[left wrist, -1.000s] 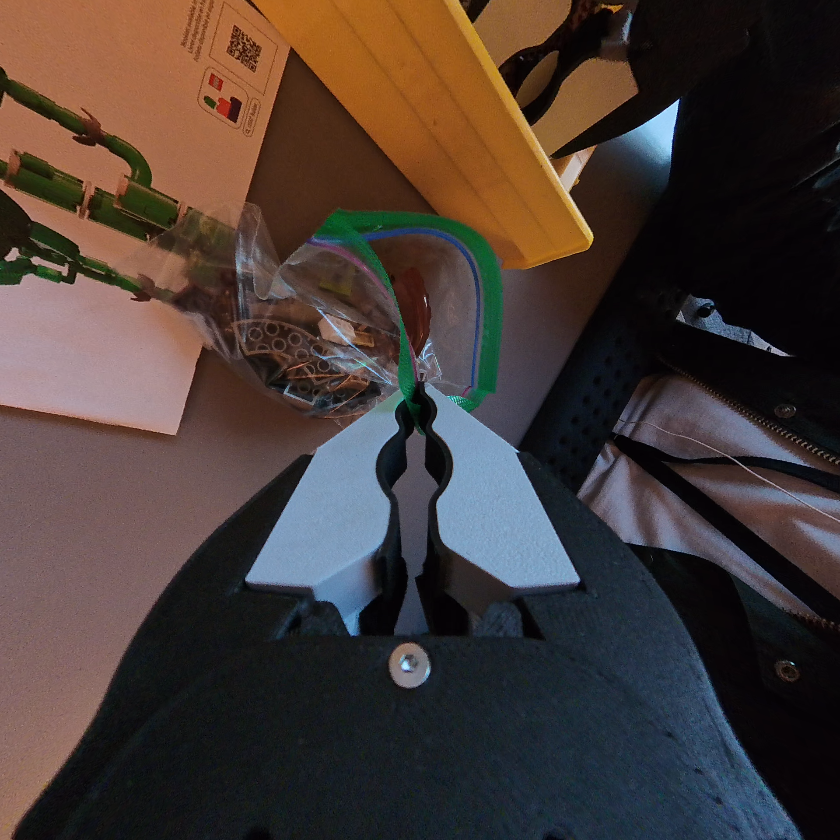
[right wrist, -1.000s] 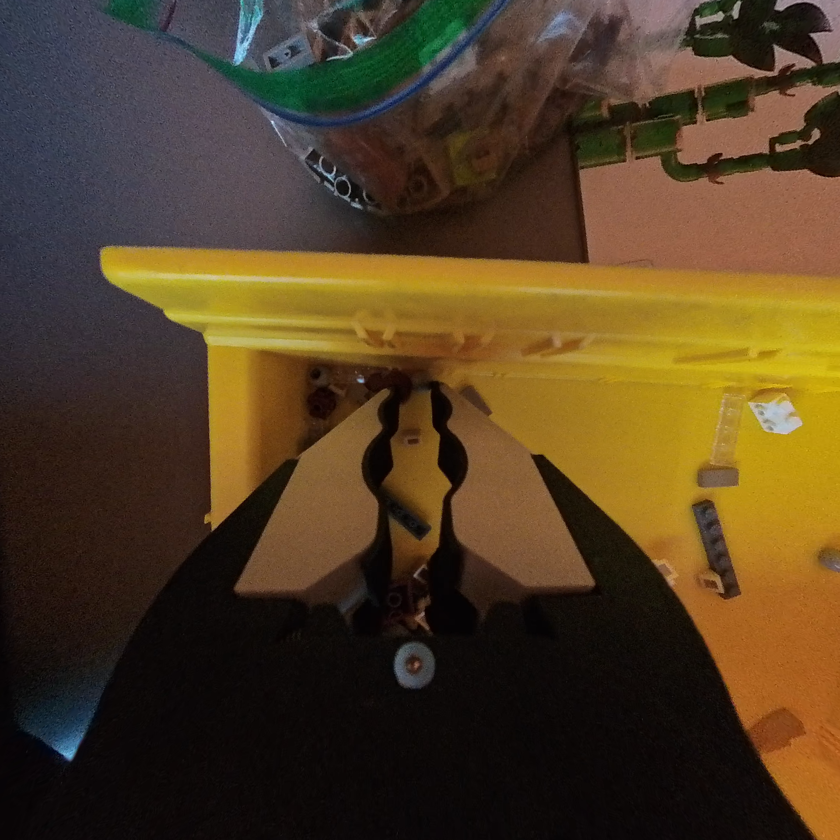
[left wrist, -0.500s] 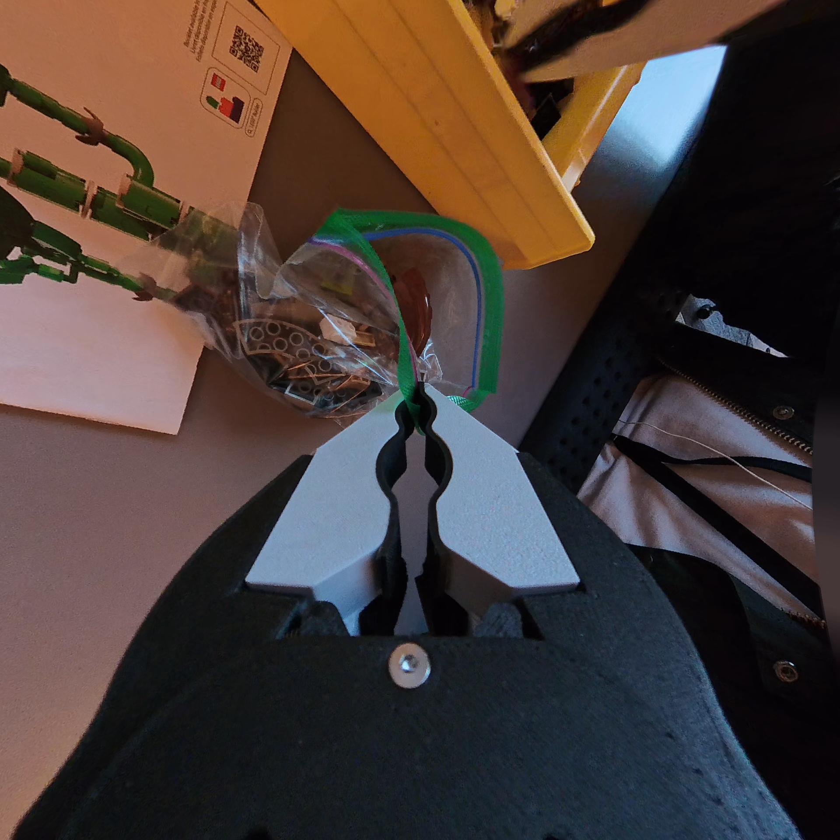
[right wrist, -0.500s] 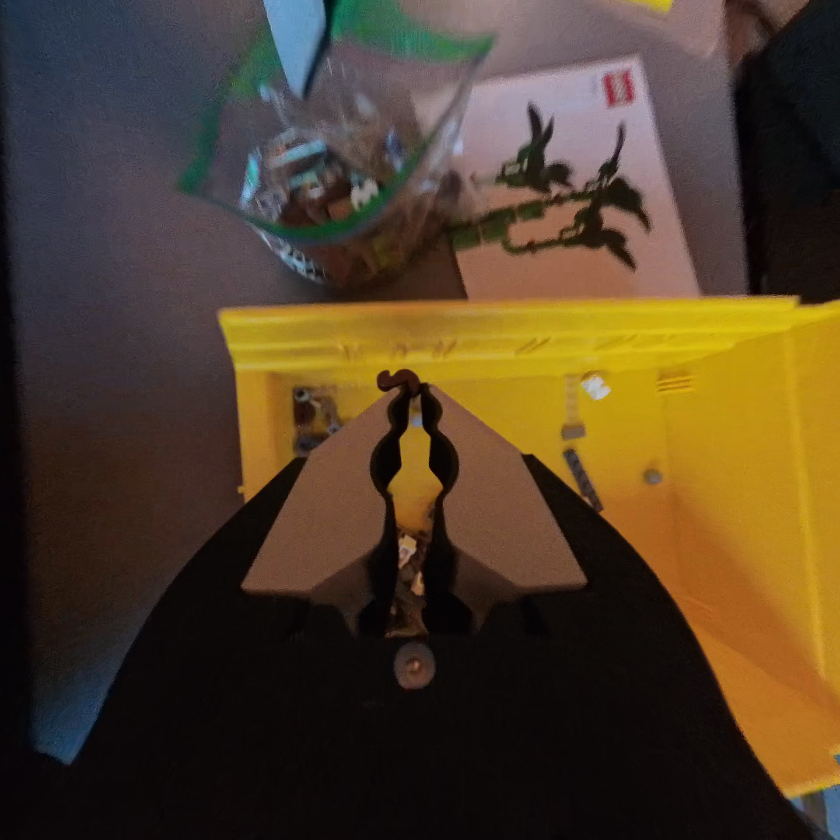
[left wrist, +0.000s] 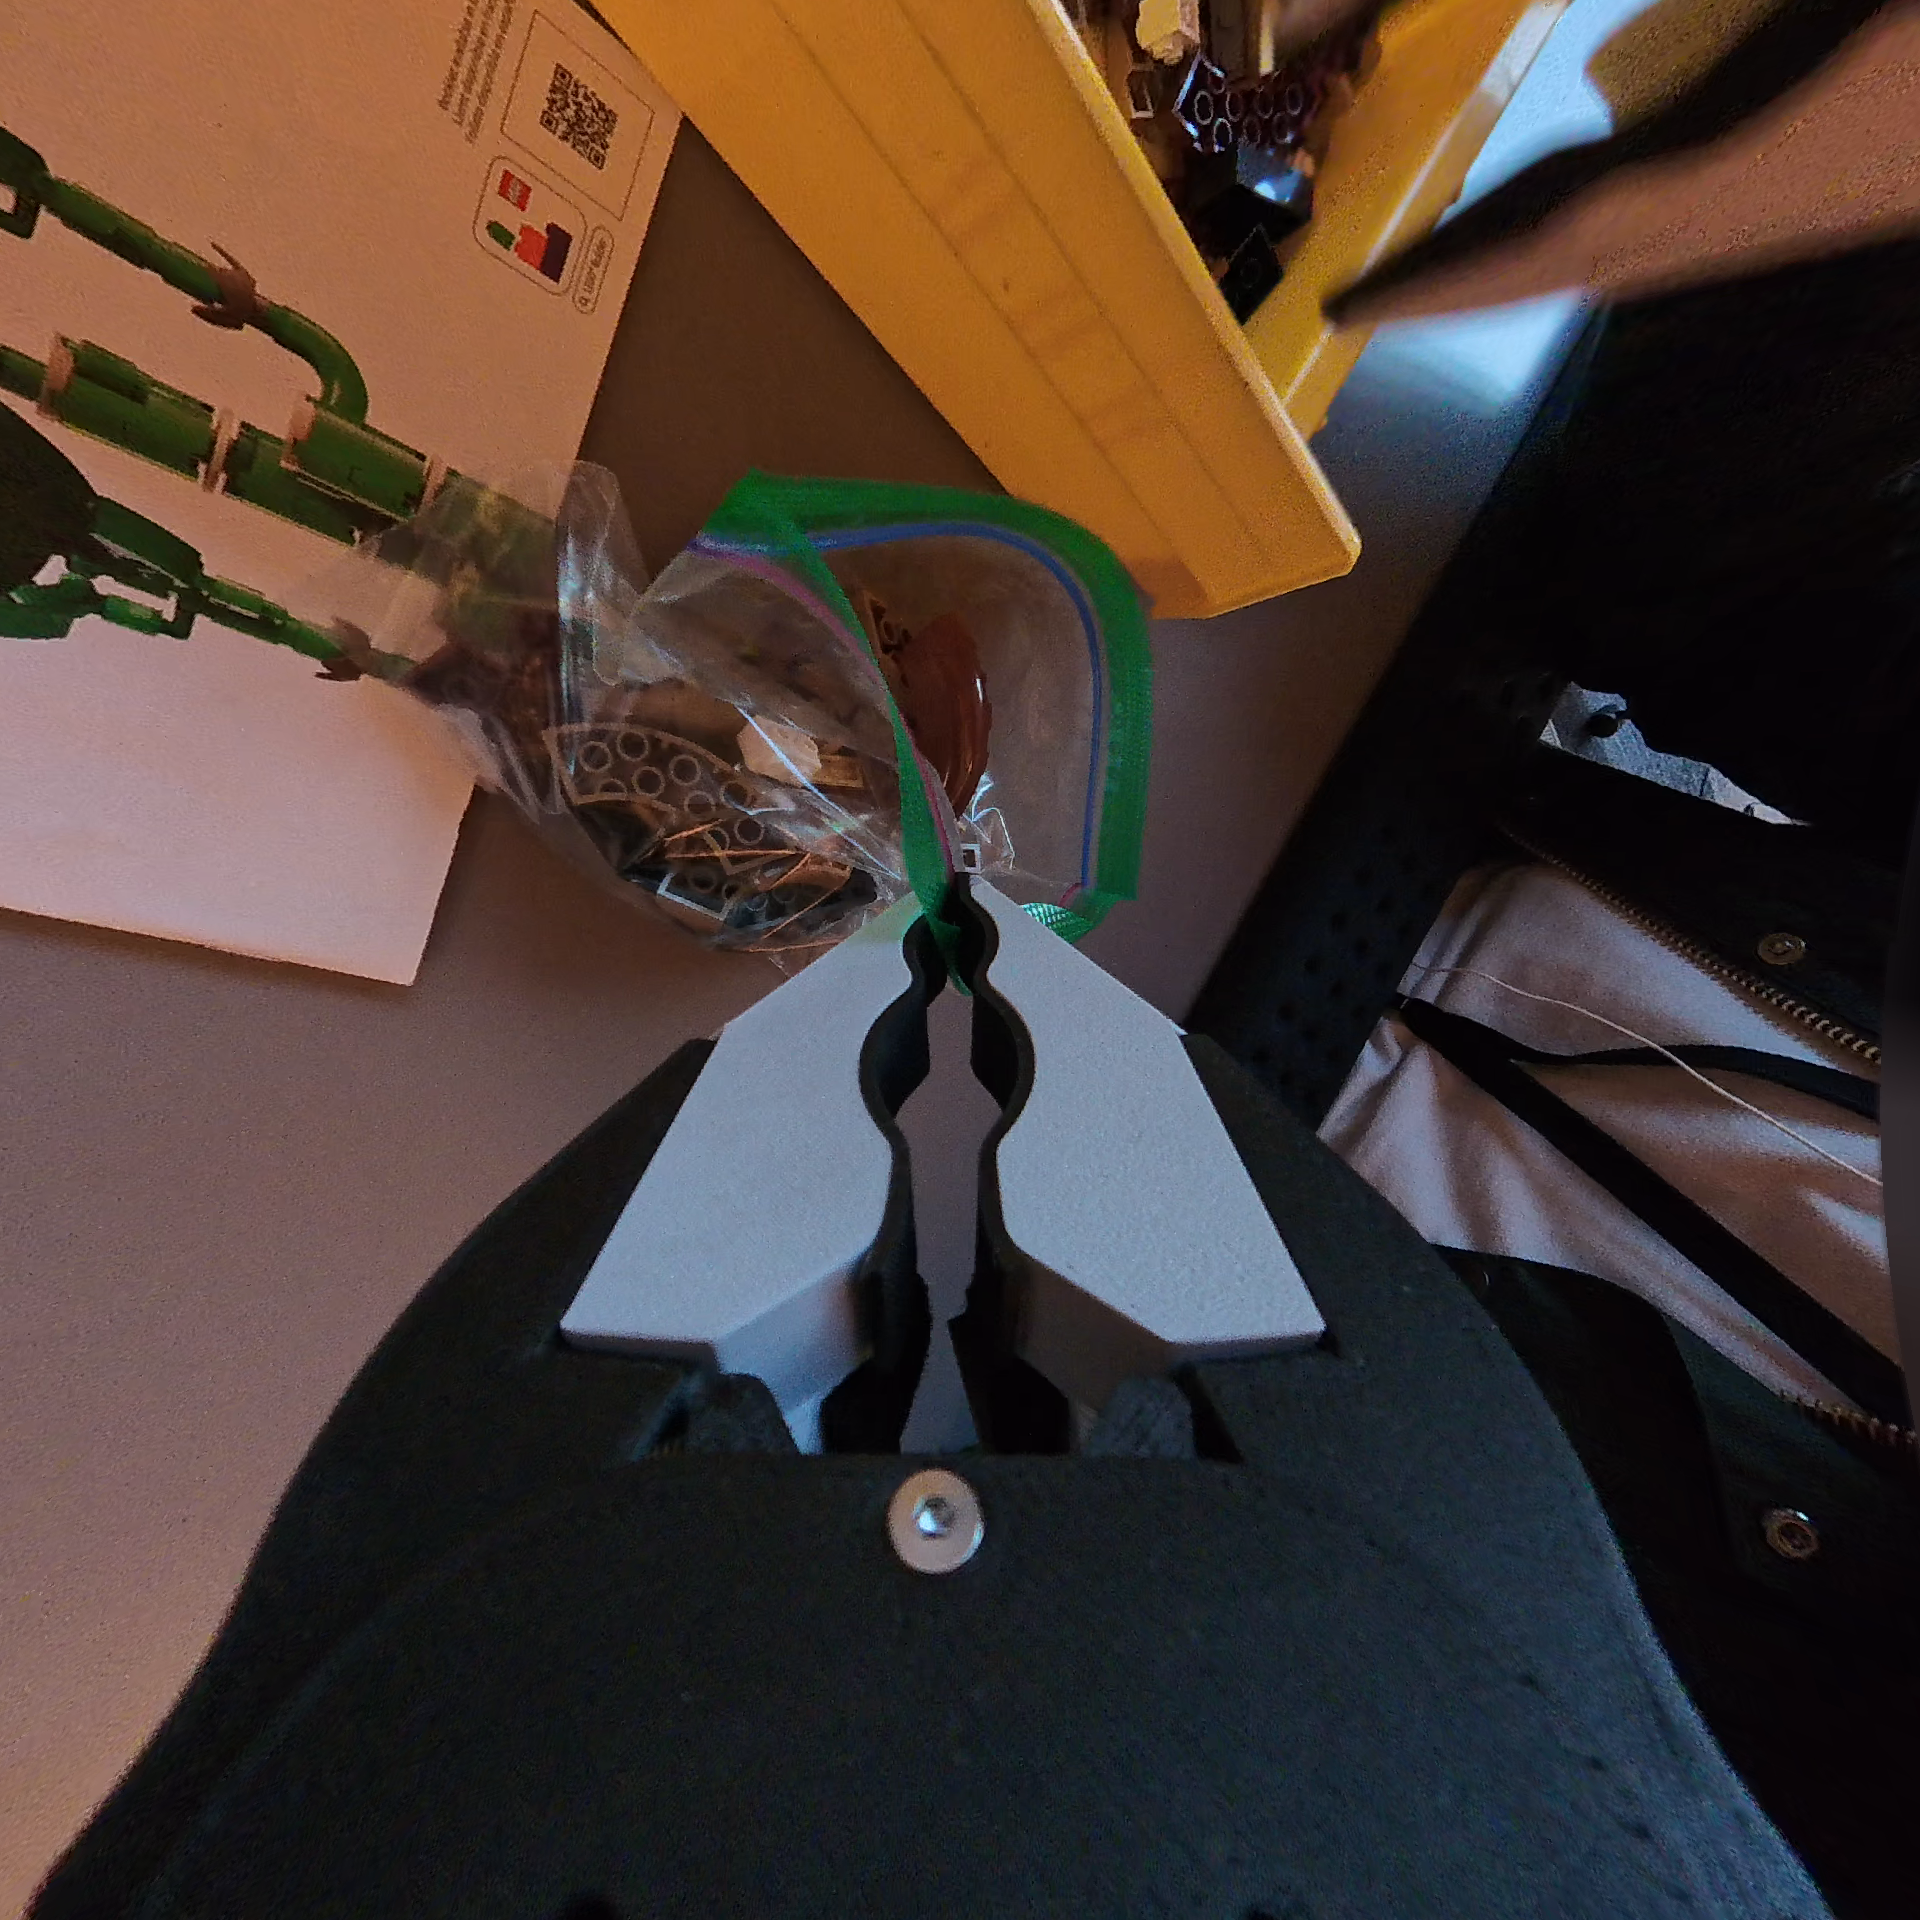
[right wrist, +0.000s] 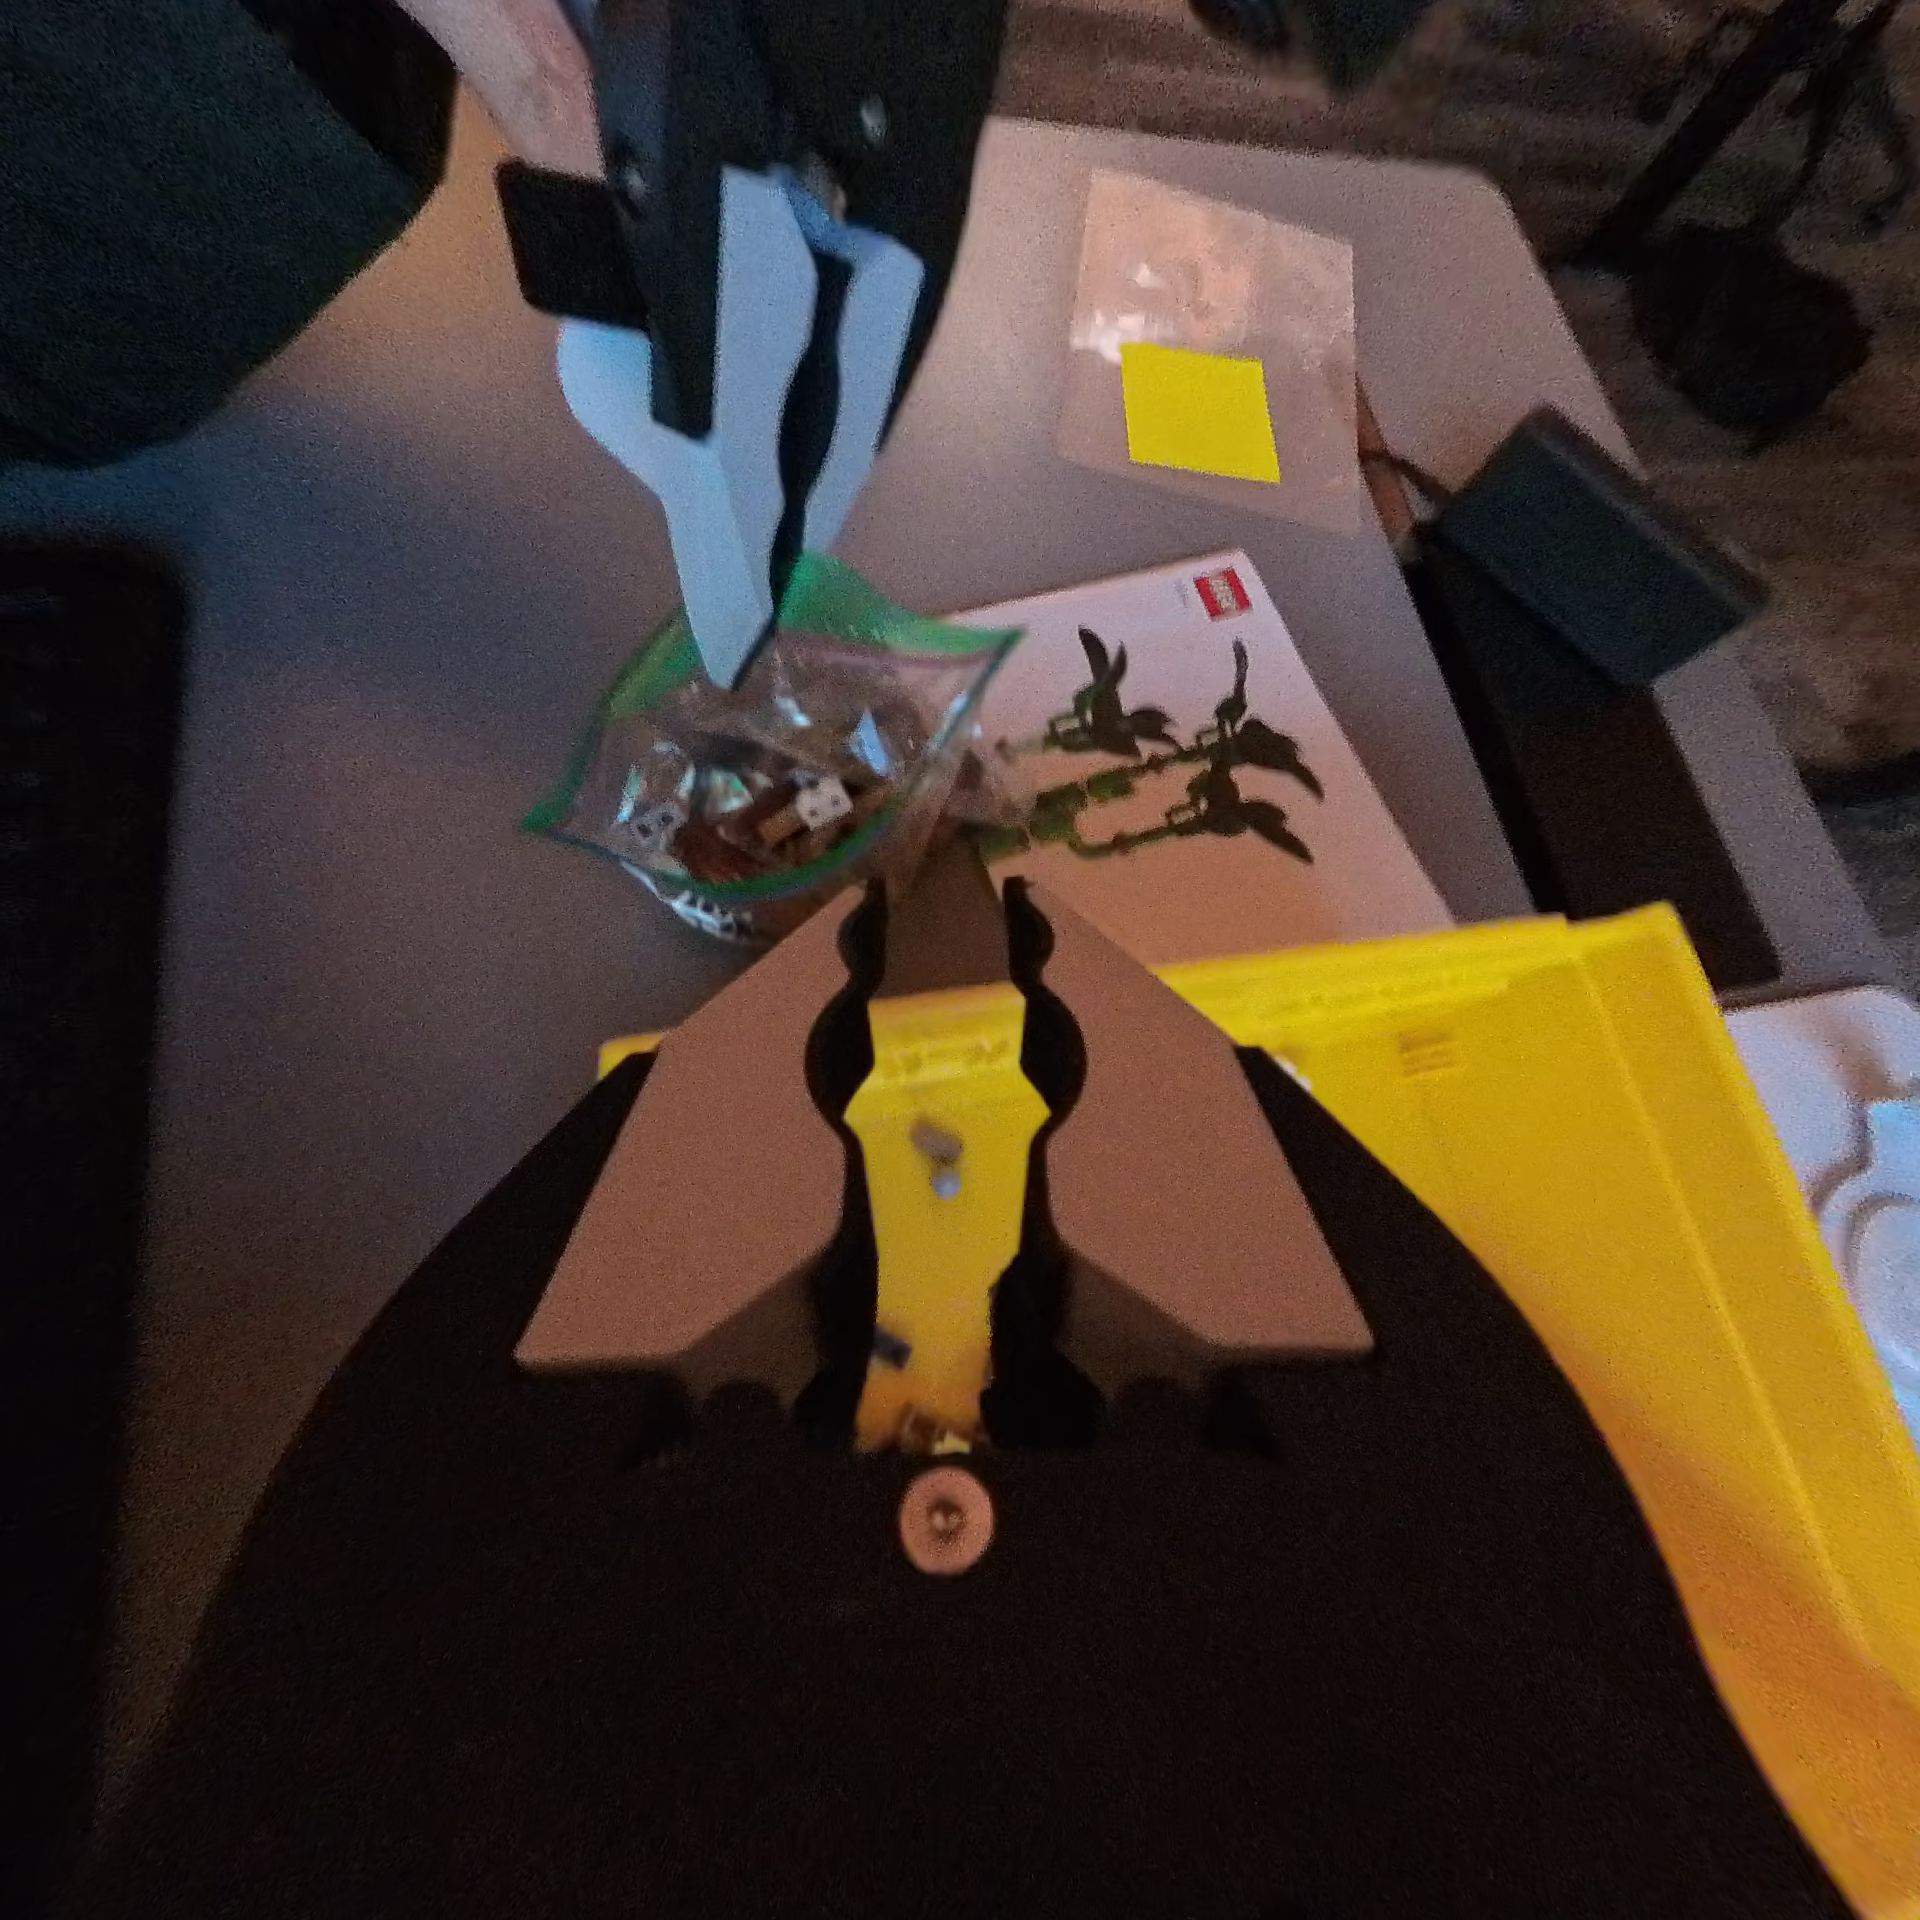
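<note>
Bag (left wrist: 790, 748) rim pinched in my left gripper (left wrist: 954, 914), mouth gaping toward 12. Right gripper (right wrist: 940, 894) spread, empty, bag at its 11, bin (right wrist: 1558, 1091) beneath.

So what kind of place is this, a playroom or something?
Probably a hobby or work table for toy building bricks. A zip bag full of bricks, a picture booklet and a yellow bin with loose pieces sit on it.

Your clear zip bag of bricks (right wrist: 769, 790) sits mid-table (right wrist: 364, 935), overlapping the booklet (right wrist: 1195, 748); the yellow bin (right wrist: 1558, 1143) lies nearer you.
</note>
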